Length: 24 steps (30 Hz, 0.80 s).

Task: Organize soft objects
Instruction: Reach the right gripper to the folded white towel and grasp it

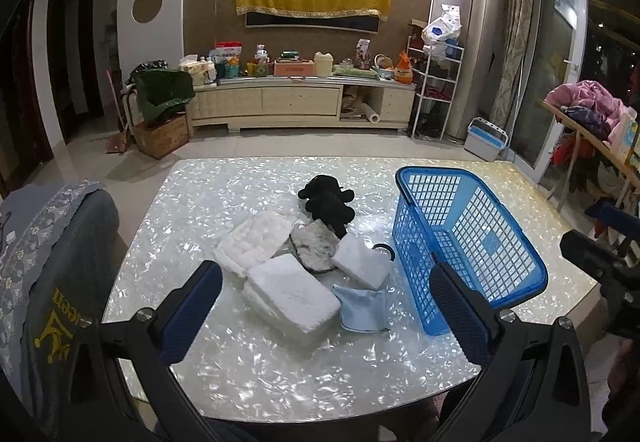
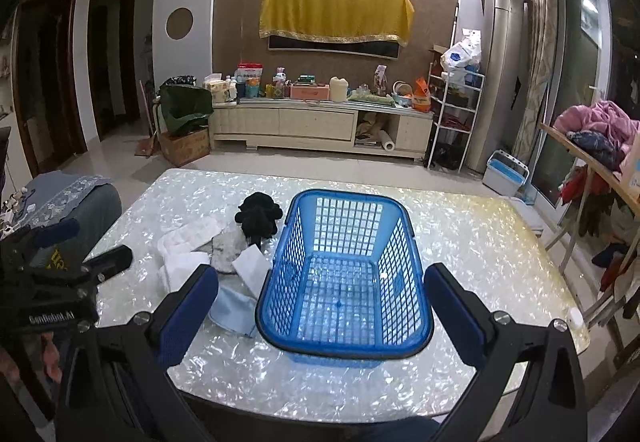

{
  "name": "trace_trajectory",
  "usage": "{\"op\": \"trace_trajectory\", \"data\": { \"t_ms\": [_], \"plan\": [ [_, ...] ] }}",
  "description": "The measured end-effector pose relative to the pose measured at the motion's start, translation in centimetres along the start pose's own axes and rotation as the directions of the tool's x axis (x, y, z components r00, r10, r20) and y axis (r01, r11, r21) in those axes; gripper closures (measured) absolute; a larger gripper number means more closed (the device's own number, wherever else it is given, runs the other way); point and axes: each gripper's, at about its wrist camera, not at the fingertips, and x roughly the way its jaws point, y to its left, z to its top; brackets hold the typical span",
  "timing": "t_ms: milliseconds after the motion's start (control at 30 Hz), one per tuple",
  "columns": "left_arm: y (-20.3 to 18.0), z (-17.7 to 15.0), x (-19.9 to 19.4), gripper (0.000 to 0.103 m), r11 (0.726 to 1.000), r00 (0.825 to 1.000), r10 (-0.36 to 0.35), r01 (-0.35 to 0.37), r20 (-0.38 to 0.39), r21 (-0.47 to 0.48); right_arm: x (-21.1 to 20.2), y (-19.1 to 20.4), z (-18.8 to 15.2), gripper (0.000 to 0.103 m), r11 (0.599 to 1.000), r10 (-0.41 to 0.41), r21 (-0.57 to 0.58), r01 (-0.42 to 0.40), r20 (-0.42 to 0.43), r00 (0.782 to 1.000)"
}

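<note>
A pile of soft items lies on the pearly white table (image 1: 240, 370): a black plush toy (image 1: 326, 202), a quilted white pad (image 1: 256, 240), a folded white towel (image 1: 294, 296), a grey-white furry piece (image 1: 314, 244), a white block (image 1: 362, 260) and a light blue cloth (image 1: 362, 308). An empty blue plastic basket (image 1: 472, 242) stands to their right; it also shows in the right wrist view (image 2: 344, 270). My left gripper (image 1: 326, 302) is open above the towel and blue cloth. My right gripper (image 2: 320, 306) is open in front of the basket, empty.
A chair back with a grey cover (image 1: 52, 262) stands at the table's left. A wooden rack with clothes (image 2: 600, 146) is at the right. A TV cabinet (image 1: 304, 102) with clutter lines the far wall.
</note>
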Motion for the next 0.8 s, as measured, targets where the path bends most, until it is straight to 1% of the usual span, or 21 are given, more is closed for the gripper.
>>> {"op": "trace_trajectory", "data": {
  "t_ms": [100, 167, 200, 300, 433, 567, 633, 733, 800],
  "plan": [
    [1.6, 1.0, 0.2, 0.000, 0.998, 0.998, 0.062, -0.062, -0.013, 0.026, 1.1, 0.3, 0.8, 0.000, 0.999, 0.043, 0.000, -0.043, -0.028, 0.999],
    [3.0, 1.4, 0.5, 0.000, 0.999, 0.998, 0.047, -0.046, -0.048, 0.019, 2.3, 0.6, 1.5, 0.000, 0.997, 0.071, 0.011, -0.071, -0.058, 0.996],
    [3.8, 1.6, 0.6, 0.000, 0.999, 0.998, 0.033, -0.033, -0.059, 0.004, 3.1, 1.0, 2.0, 0.000, 0.995, 0.098, 0.009, -0.097, -0.077, 0.992],
    [5.9, 1.8, 1.1, 0.000, 0.999, 0.995, 0.050, -0.051, -0.084, -0.015, 4.7, 2.2, 2.6, 0.000, 0.986, 0.164, -0.008, -0.166, -0.118, 0.979],
    [7.8, 1.4, 2.4, 0.000, 0.998, 0.988, 0.054, -0.058, -0.146, -0.021, 7.4, 5.0, 3.2, 0.000, 0.964, 0.255, -0.030, -0.265, -0.188, 0.949],
    [9.6, 0.2, 3.9, 0.000, 0.998, 0.979, 0.053, -0.060, -0.198, -0.032, 9.8, 8.3, 2.9, 0.000, 0.946, 0.286, -0.079, -0.314, -0.252, 0.925],
    [10.7, -0.6, 4.6, 0.000, 0.997, 0.973, 0.049, -0.063, -0.226, -0.052, 11.3, 9.7, 2.7, 0.000, 0.930, 0.317, -0.089, -0.356, -0.297, 0.901],
    [12.5, -1.6, 5.7, 0.000, 0.993, 0.965, 0.064, -0.086, -0.253, -0.079, 13.4, 11.9, 2.3, 0.000, 0.915, 0.334, -0.103, -0.390, -0.348, 0.876],
    [13.6, -2.3, 6.4, 0.000, 0.991, 0.961, 0.070, -0.099, -0.269, -0.093, 14.7, 13.2, 2.0, 0.004, 0.908, 0.339, -0.111, -0.403, -0.369, 0.865]
  ]
}}
